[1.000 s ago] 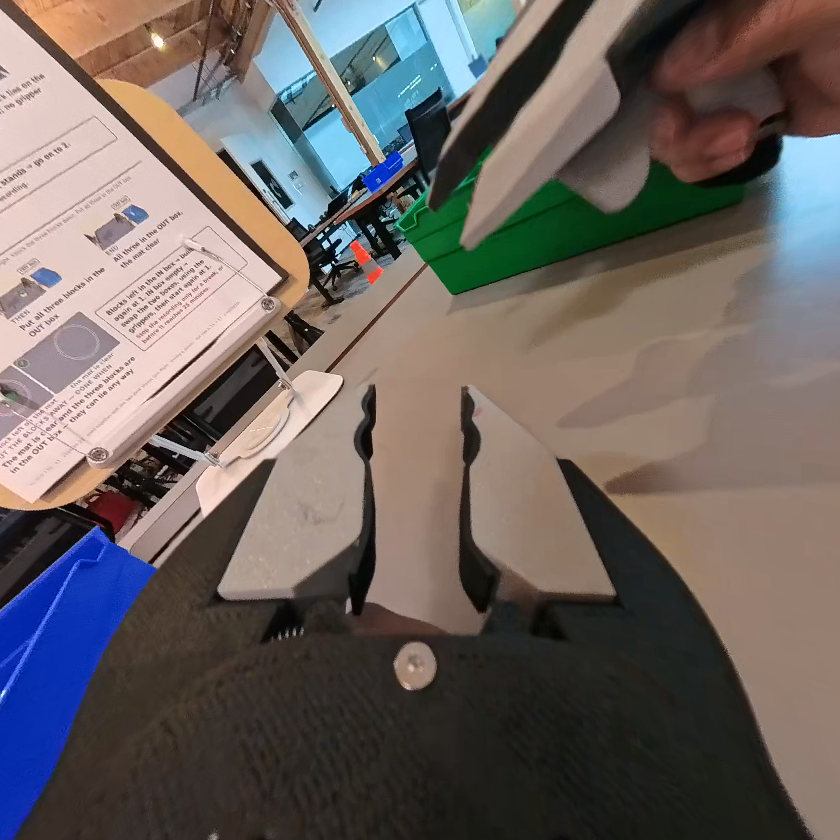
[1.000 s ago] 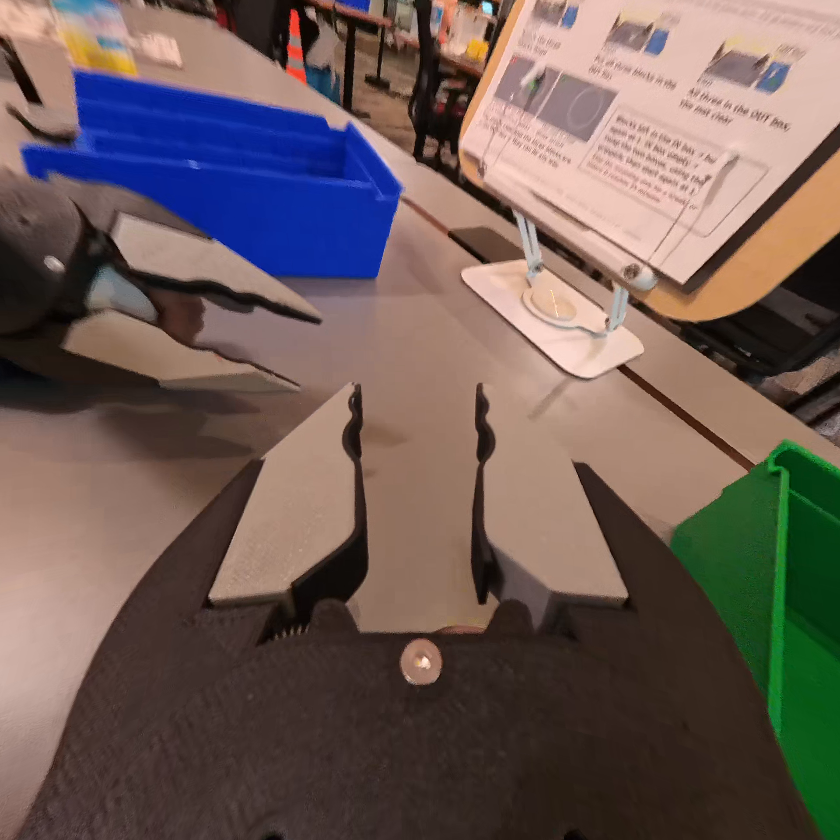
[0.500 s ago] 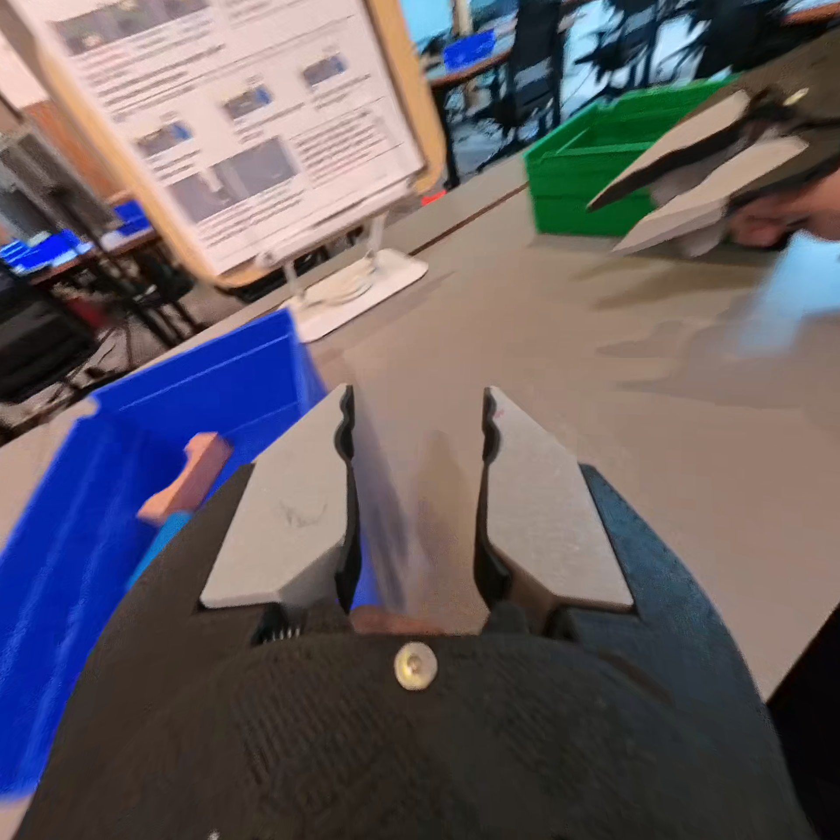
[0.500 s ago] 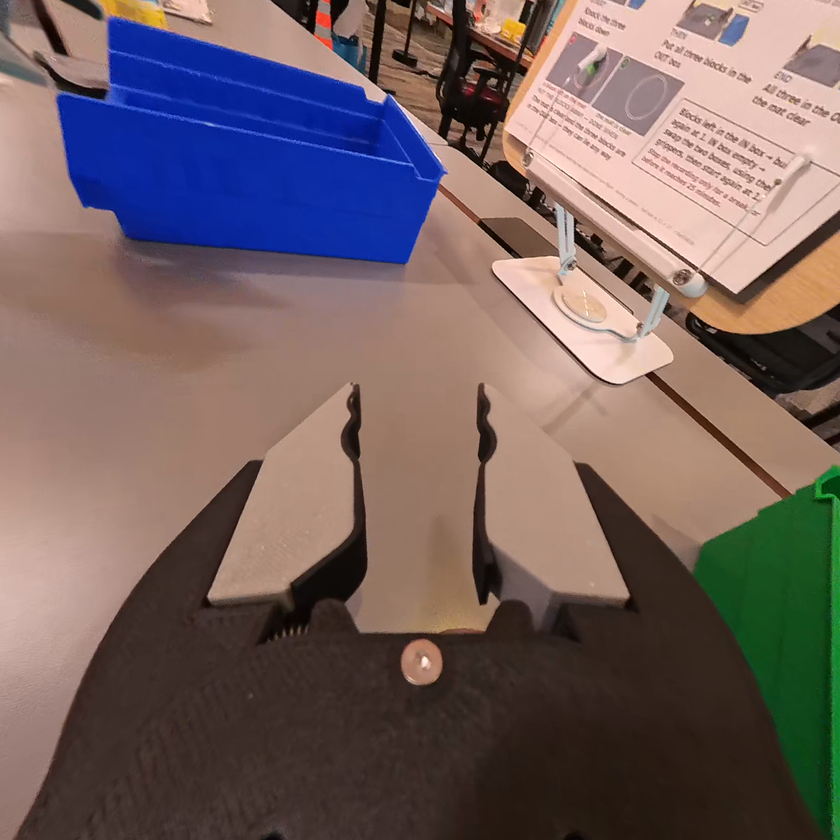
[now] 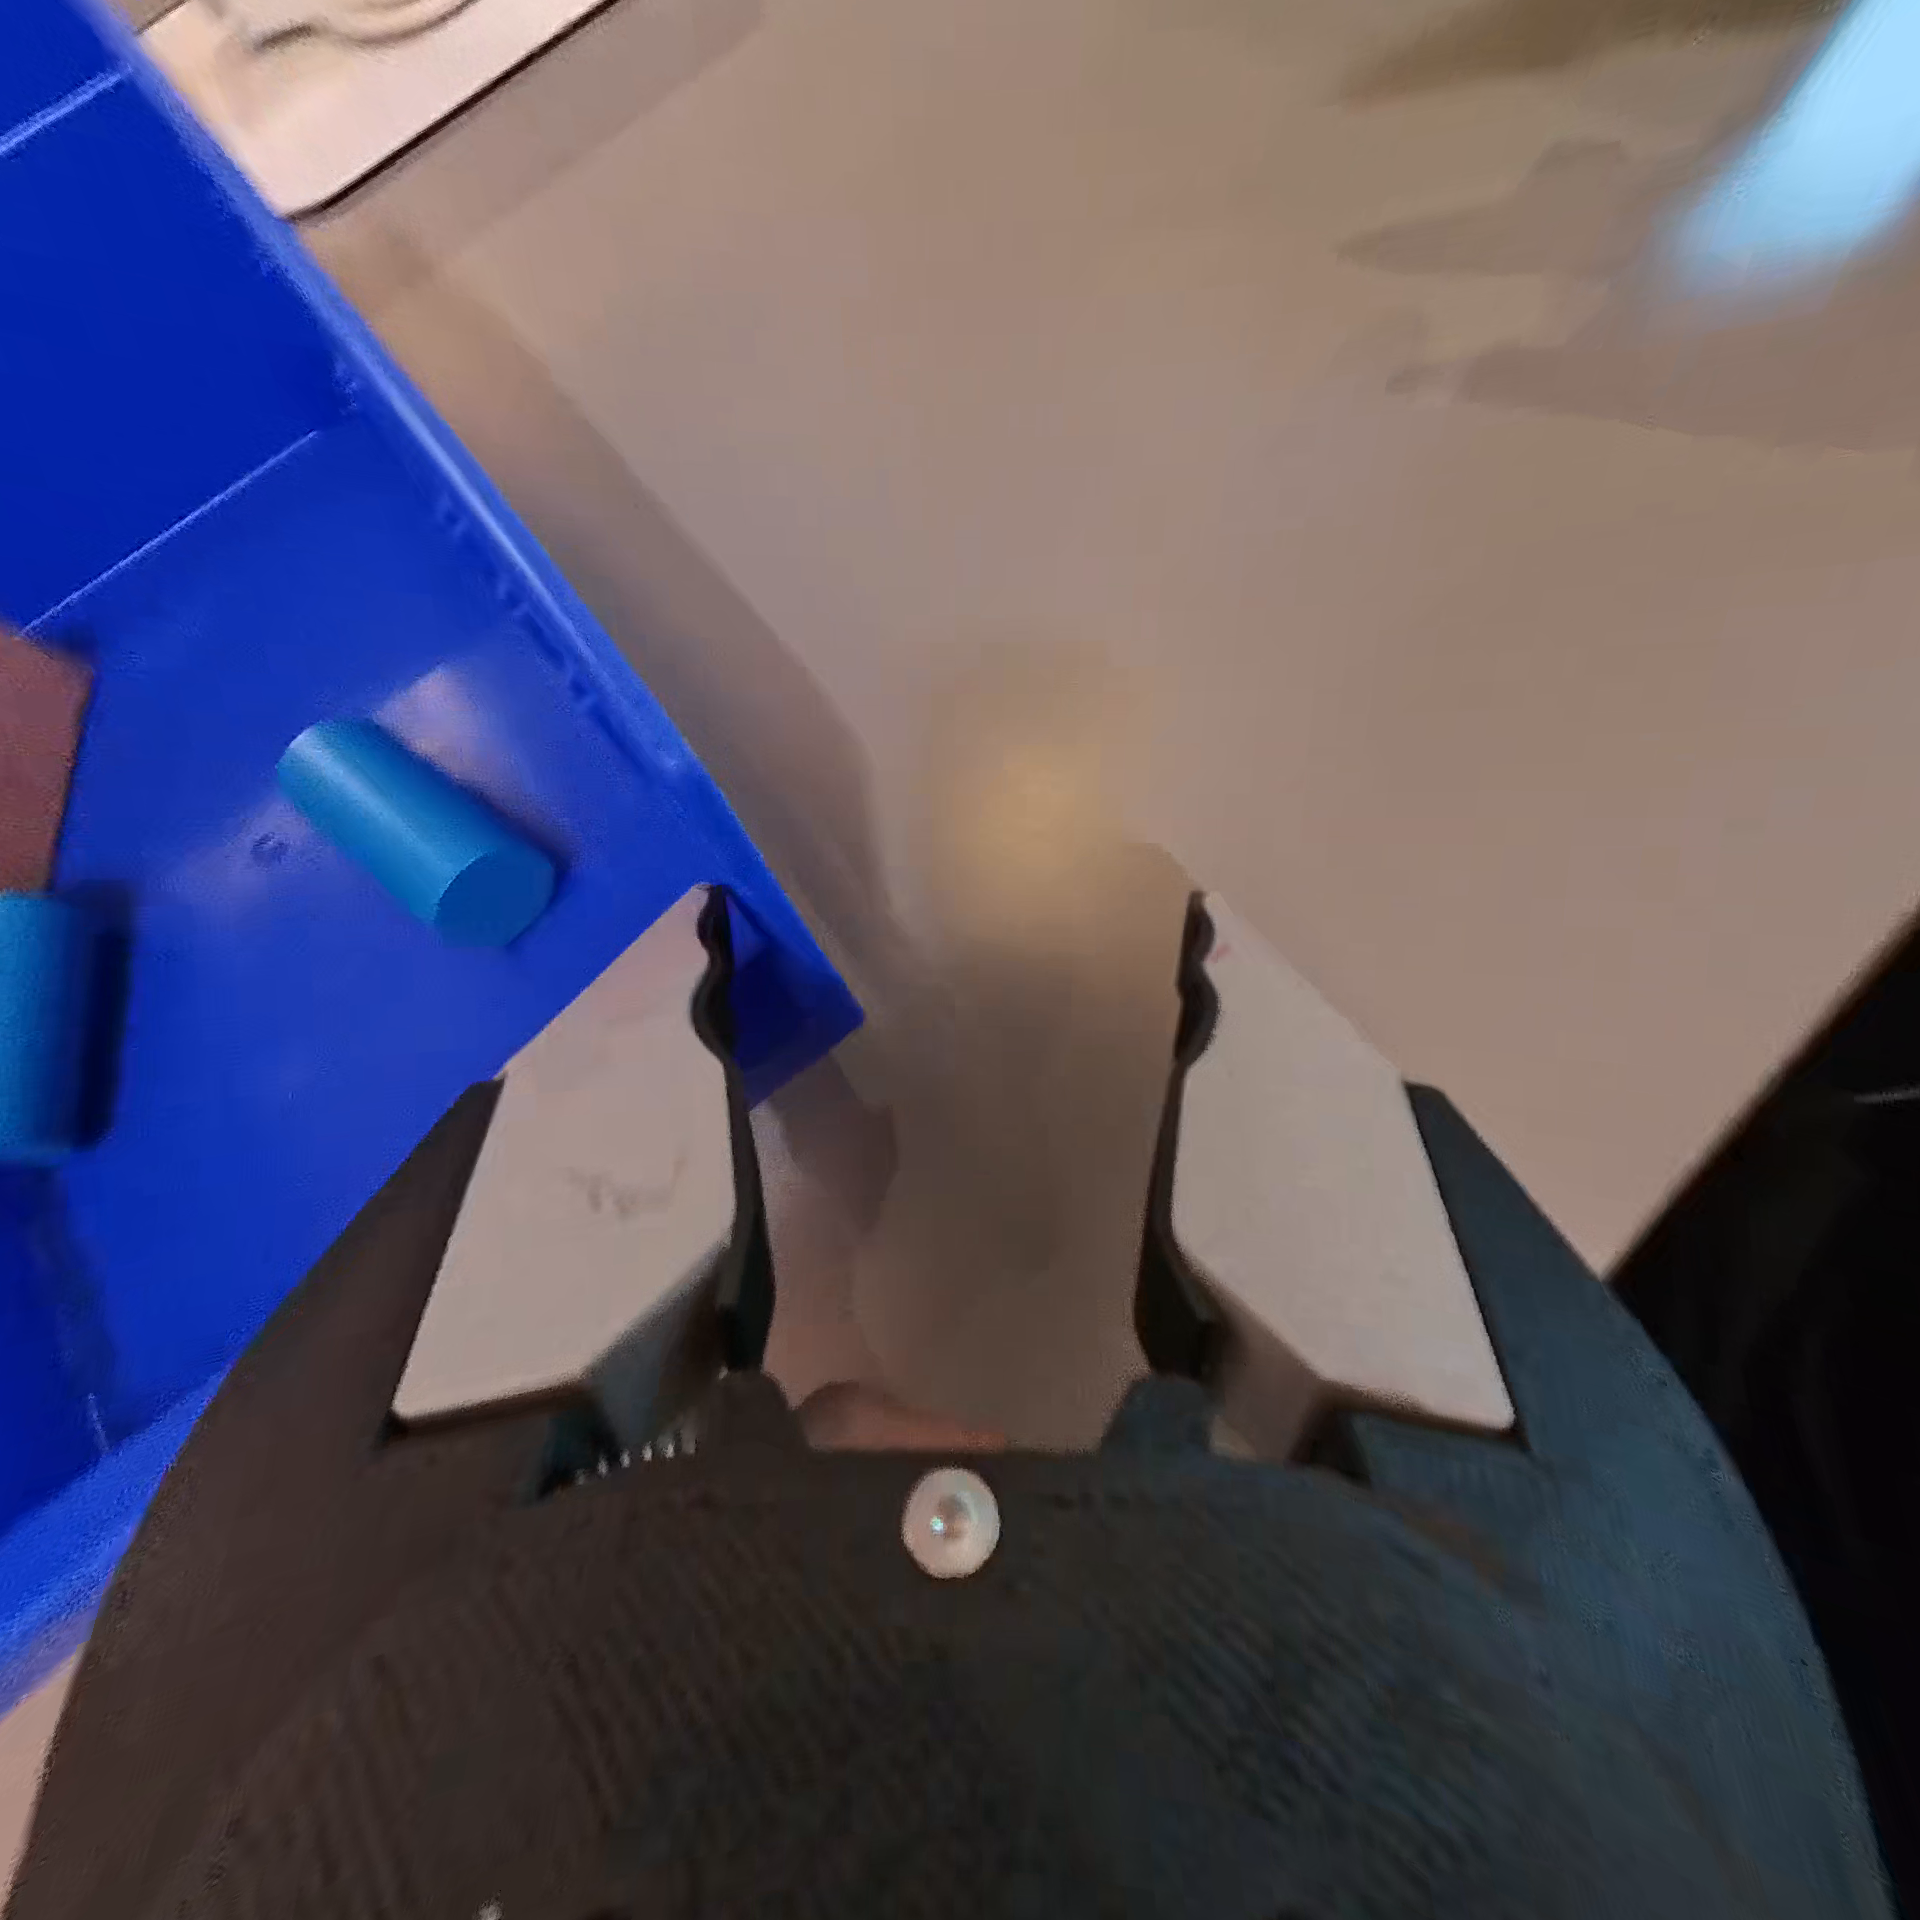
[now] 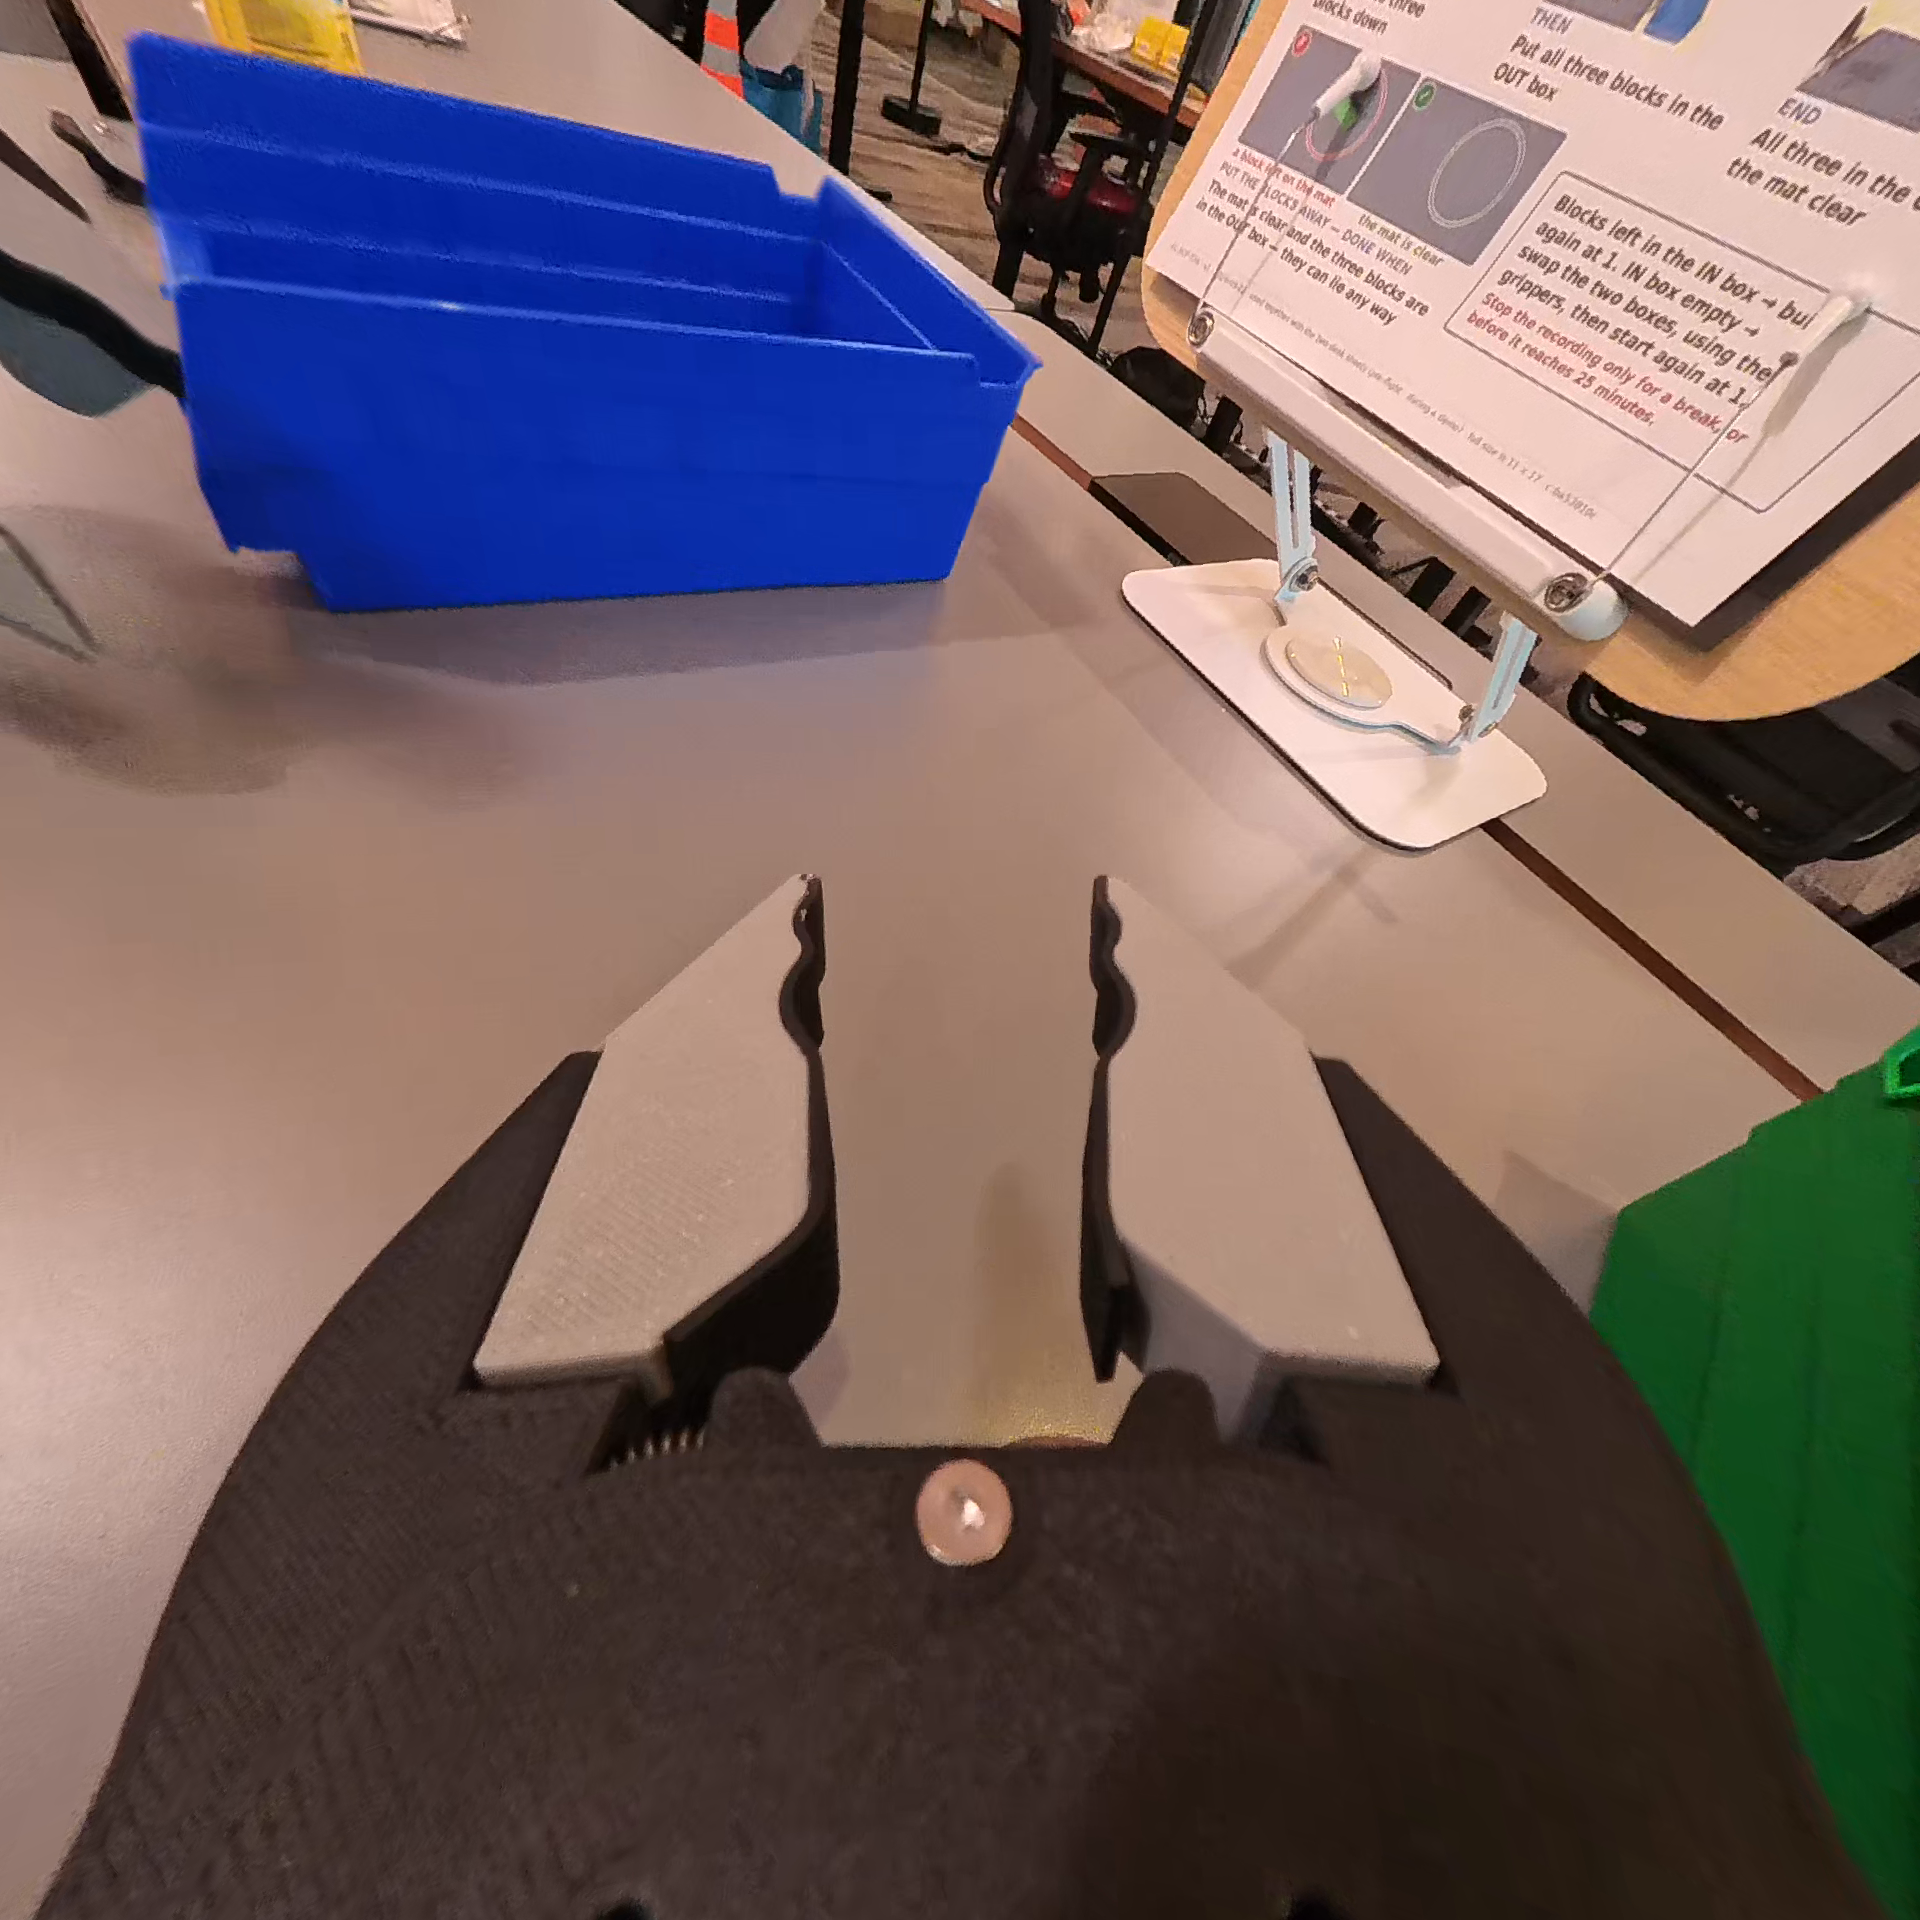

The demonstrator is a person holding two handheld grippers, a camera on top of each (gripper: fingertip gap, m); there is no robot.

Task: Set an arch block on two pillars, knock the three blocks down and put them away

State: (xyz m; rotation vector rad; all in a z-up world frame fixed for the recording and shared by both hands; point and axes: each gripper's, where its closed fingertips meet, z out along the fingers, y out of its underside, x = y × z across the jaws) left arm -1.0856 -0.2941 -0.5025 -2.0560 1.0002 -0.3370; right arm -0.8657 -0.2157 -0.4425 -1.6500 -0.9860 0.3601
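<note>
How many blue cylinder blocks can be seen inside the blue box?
2. One blue cylinder lies on the floor of the blue box; the second cylinder is cut by the picture's left edge. More may be hidden.

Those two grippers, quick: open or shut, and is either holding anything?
Left gripper: open, holding nothing, over the corner of the blue bin.
Right gripper: open, holding nothing, above bare table.

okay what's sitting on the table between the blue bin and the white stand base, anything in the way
Nothing. In the right wrist view, the stretch of grey table between the blue bin and the white stand base is bare.
</note>
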